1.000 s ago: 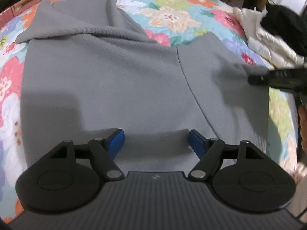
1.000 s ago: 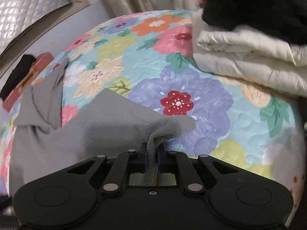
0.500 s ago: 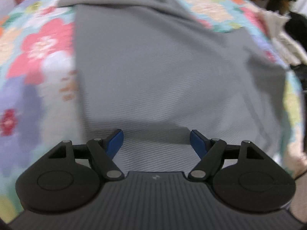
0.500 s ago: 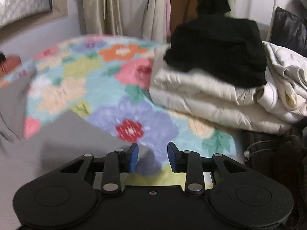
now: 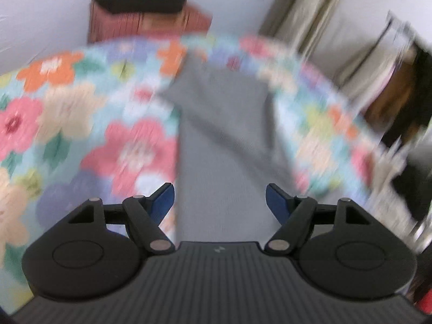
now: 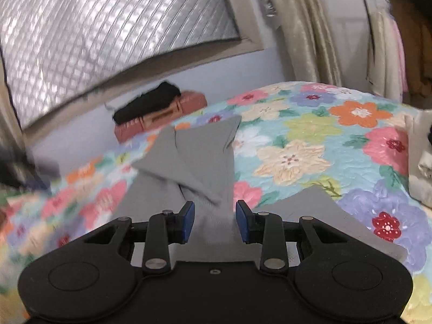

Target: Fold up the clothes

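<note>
A grey knit garment [image 5: 224, 140] lies flat on the flowered bedspread [image 5: 70, 113], stretching away from me in the blurred left wrist view. My left gripper [image 5: 219, 198] hovers over its near end, open, with nothing between the blue pads. In the right wrist view the grey garment [image 6: 194, 162] shows a sleeve folded across its far part and a flat corner at the lower right. My right gripper [image 6: 214, 220] is open above the cloth, holding nothing.
A reddish-brown case [image 6: 162, 116] with a black item on top sits at the bed's far edge by the wall. Folded cream and black clothes [image 6: 419, 156] are stacked at the right. Curtains [image 6: 299, 27] and hanging clothes stand behind the bed.
My right gripper let go of the garment's corner, opened, and swung left to face along the garment. My left gripper swung and lifted; its view now looks down the garment's length.
</note>
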### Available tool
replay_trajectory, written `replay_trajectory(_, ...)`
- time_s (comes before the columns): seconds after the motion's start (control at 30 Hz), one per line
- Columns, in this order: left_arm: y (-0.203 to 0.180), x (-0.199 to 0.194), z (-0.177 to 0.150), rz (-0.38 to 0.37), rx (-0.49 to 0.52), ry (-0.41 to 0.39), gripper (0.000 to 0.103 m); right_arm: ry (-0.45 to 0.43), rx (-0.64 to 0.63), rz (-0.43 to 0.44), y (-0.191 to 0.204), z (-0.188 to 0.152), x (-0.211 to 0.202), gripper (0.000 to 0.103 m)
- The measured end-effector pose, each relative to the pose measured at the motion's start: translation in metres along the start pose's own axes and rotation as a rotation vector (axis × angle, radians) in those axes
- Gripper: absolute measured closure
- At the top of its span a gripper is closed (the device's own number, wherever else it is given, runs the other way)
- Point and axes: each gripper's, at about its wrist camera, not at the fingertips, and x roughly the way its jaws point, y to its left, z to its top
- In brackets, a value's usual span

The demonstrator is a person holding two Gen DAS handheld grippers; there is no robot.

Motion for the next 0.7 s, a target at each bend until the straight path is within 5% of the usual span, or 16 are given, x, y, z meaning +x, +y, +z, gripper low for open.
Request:
replay_trajectory(0.1,0.001,0.004,0.001,-0.049,0.010,-0.090,0.030,0.047,-0.078,-0.010,0.011,-0.006,0.003,0.065)
replay_trajectory(0.2,0.012,0.034,0.004,-0.048,0.009,-0.032,0.040,0.068,-0.201,-0.040,0.042,0.005,0.019,0.065)
replay_trajectory(0.4,0.040,0.106,0.025,0.014,0.048,0.031,0.040,0.100,-0.458,-0.106,0.111,0.031,0.055,0.065)
replay_trajectory(0.63,0.072,0.190,0.050,0.095,0.099,0.099,0.036,0.208,-0.612,-0.053,0.157,0.049,0.165,0.065)
replay_trajectory(0.7,0.081,0.204,0.054,0.058,0.083,0.086,0.036,0.232,-0.642,-0.047,0.163,0.051,0.193,0.065)
